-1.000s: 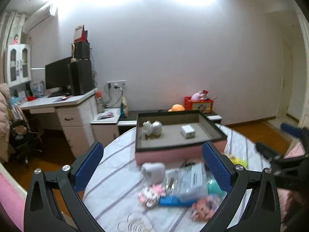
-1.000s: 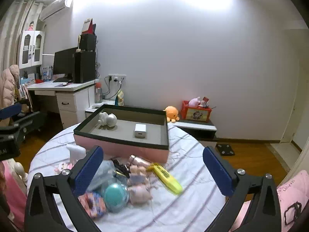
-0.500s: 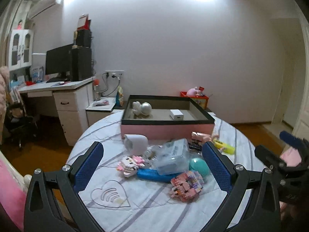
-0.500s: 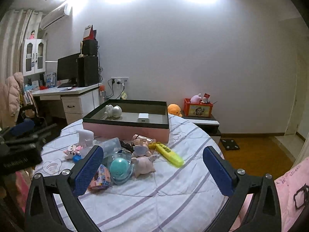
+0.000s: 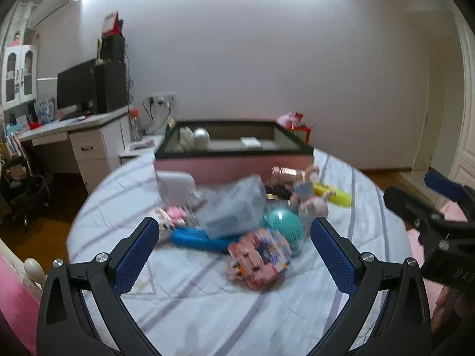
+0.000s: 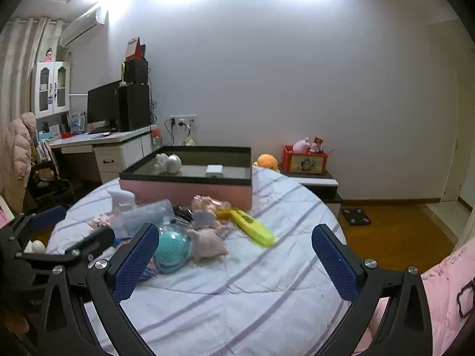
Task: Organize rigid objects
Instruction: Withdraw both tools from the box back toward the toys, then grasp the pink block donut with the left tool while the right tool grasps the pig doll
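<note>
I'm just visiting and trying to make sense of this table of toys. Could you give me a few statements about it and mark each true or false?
1. Both hand-held grippers, left and right, are open and hold nothing. True.
2. The box is empty. False: a white figurine and a small white block lie in it.
3. The yellow tool lies on the table, outside the box. True.
4. The teal ball sits in the box. False: it is on the table among the toys.

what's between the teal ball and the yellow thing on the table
Pink pig figures lie between the teal ball and the yellow thing, clearest in the right wrist view.
</note>
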`<action>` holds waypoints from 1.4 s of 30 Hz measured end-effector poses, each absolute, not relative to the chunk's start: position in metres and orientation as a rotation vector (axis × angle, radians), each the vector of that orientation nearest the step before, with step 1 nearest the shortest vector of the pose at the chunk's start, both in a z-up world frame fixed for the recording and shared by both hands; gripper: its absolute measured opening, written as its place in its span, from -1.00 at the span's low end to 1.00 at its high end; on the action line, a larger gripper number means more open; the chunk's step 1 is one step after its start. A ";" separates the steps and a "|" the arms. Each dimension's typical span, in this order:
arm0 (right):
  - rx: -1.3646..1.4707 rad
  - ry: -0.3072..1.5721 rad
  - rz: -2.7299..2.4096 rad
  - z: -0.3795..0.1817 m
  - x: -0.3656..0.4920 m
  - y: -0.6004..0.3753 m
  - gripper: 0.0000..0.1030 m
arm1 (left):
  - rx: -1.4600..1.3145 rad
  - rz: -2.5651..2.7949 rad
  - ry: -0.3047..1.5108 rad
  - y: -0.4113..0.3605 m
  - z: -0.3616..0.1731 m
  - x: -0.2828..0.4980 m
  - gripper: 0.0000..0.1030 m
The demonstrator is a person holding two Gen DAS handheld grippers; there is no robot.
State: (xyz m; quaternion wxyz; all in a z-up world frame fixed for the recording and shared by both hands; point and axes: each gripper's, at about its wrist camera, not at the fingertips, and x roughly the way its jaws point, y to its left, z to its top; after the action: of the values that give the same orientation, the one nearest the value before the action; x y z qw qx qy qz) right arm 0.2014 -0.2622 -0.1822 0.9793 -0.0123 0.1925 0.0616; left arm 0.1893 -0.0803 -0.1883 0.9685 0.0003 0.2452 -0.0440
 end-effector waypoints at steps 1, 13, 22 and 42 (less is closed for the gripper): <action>-0.020 0.399 0.120 -0.186 0.203 -0.265 1.00 | 0.006 -0.089 0.521 -0.084 -0.195 0.193 1.00; 0.007 0.485 0.113 -0.213 0.227 -0.280 1.00 | 0.027 -0.096 0.724 -0.101 -0.231 0.232 0.57; -0.001 0.531 0.135 -0.220 0.244 -0.271 1.00 | 0.028 -0.119 0.712 -0.090 -0.231 0.219 0.22; -0.136 0.761 0.164 -0.234 0.315 -0.225 0.48 | -0.005 -0.047 0.739 -0.035 -0.233 0.224 0.23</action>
State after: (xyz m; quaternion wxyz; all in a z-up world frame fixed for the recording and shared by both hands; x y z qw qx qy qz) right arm 0.3147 -0.2246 -0.2342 0.9229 -0.0664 0.3709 0.0796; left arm 0.2236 -0.0346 -0.2333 0.9323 -0.0026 0.3611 -0.0227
